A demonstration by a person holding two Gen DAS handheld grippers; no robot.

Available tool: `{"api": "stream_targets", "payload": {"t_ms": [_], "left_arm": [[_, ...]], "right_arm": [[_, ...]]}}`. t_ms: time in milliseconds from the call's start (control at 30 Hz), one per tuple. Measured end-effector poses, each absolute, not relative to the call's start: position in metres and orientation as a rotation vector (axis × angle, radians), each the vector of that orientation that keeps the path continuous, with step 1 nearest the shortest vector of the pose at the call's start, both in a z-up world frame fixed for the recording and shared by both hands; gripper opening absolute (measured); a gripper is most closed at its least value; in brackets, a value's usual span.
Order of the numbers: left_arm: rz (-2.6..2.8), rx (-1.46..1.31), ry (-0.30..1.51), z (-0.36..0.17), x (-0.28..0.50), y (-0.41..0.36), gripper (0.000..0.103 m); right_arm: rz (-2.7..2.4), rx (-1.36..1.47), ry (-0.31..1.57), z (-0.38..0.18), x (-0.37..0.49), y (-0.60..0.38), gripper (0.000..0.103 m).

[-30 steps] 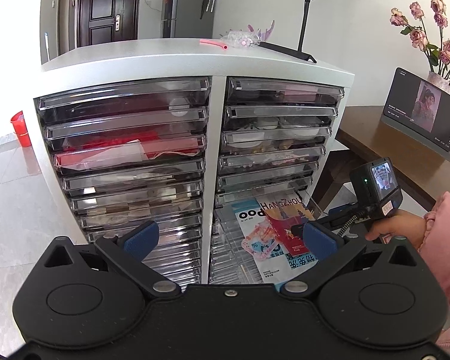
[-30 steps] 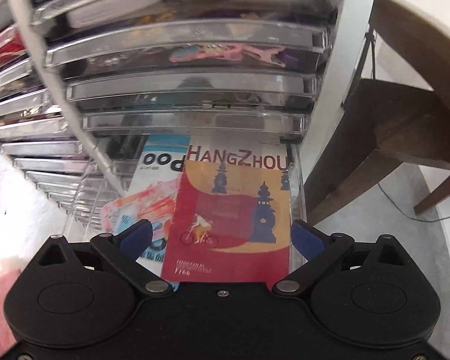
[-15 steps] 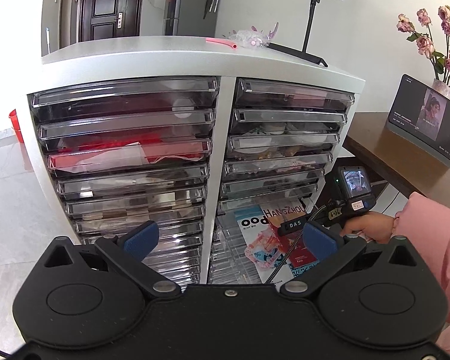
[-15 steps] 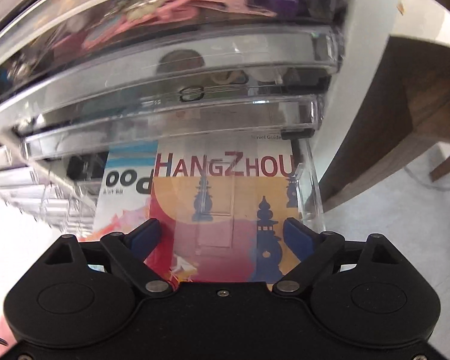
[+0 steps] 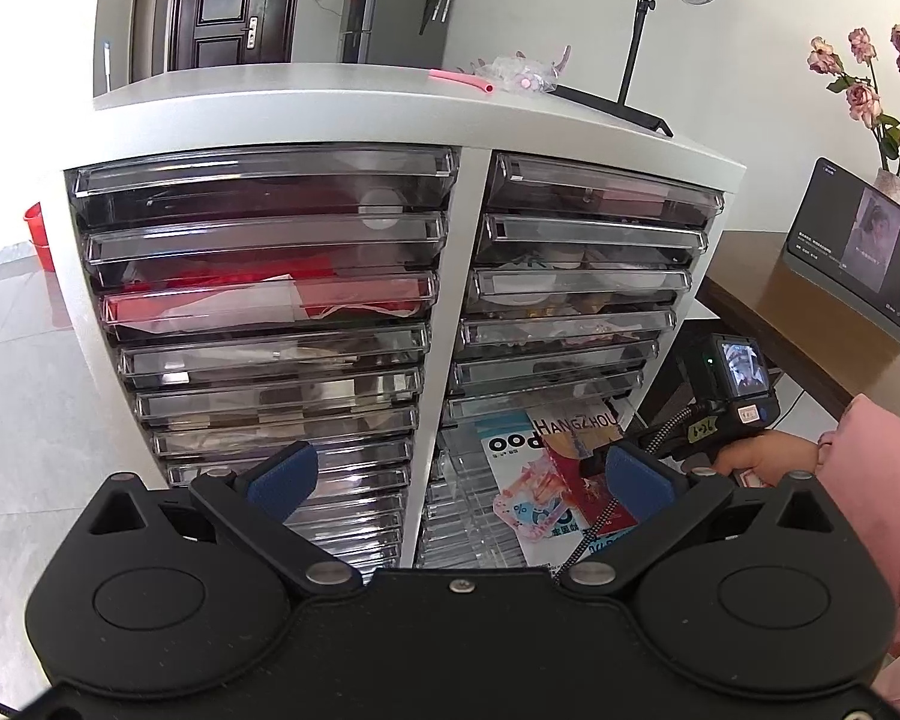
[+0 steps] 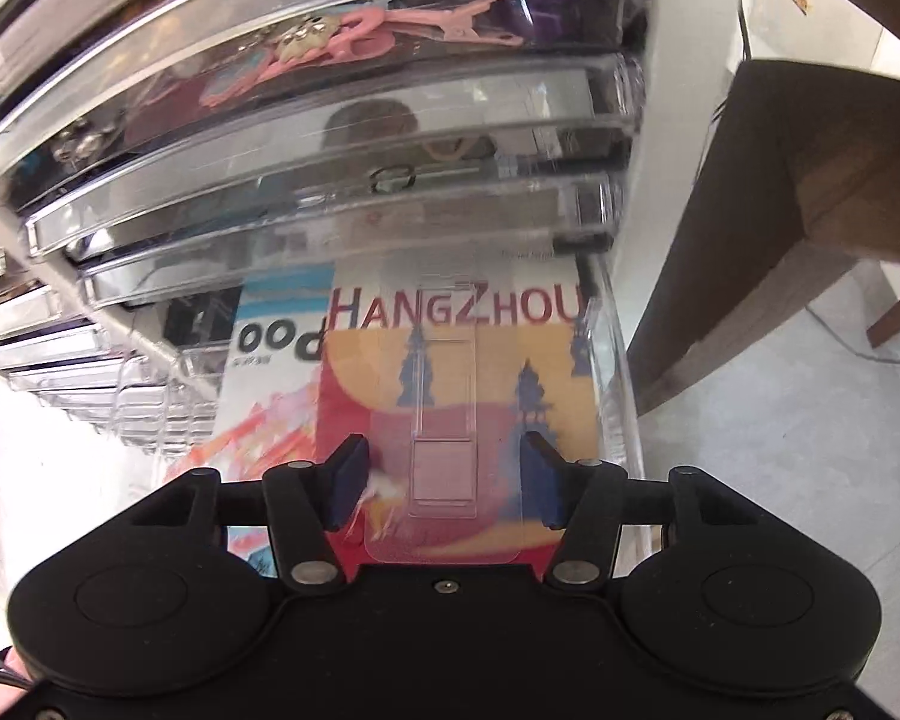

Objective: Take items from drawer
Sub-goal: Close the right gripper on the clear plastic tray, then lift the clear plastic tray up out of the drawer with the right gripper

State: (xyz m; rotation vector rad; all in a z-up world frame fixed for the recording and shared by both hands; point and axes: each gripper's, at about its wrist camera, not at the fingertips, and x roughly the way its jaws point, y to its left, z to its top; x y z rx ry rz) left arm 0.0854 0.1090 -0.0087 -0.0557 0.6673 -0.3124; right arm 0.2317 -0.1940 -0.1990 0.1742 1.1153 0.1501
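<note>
One clear drawer [image 6: 615,396] in the right column of the cabinet [image 5: 450,276] is pulled out. In it lie a red and yellow "Hangzhou" booklet [image 6: 468,318] and, beside it on the left, a white and blue magazine [image 6: 276,354]. A clear plastic piece [image 6: 444,420] lies on top of the booklet. My right gripper [image 6: 444,474] hangs over the drawer with its fingers against the two sides of that piece. My left gripper [image 5: 459,474] is open in front of the cabinet, holding nothing. From there the booklet [image 5: 576,426] and the right tool [image 5: 738,378] in a hand show.
Many shut clear drawers fill both columns. A dark wooden table [image 5: 810,324] with a tablet [image 5: 858,240] stands right of the cabinet, and its leg [image 6: 750,252] is close to the drawer. A lamp stand [image 5: 630,78] and pink bits rest on the cabinet top.
The right gripper has moved in closer over the open drawer, and its fingers have narrowed from wide open onto the clear piece. The left gripper has drifted slightly and stays open.
</note>
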Motion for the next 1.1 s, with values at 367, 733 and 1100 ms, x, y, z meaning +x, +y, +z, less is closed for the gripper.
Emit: {"api": "stream_targets", "payload": {"t_ms": [367, 733, 1100], "left_arm": [[-0.323, -0.049, 0.645, -0.002, 0.073, 0.106, 0.103], [-0.341, -0.042, 0.621, 0.004, 0.059, 0.102, 0.103], [-0.360, -0.040, 0.611, 0.004, 0.049, 0.102, 0.103]], "right_arm": [[0.200, 0.238, 1.113, -0.182, 0.191, -0.193, 0.057], [0.246, 0.232, 1.029, -0.141, 0.146, -0.193, 0.057], [0.280, 0.200, 0.862, -0.077, 0.112, -0.187, 0.057]]}}
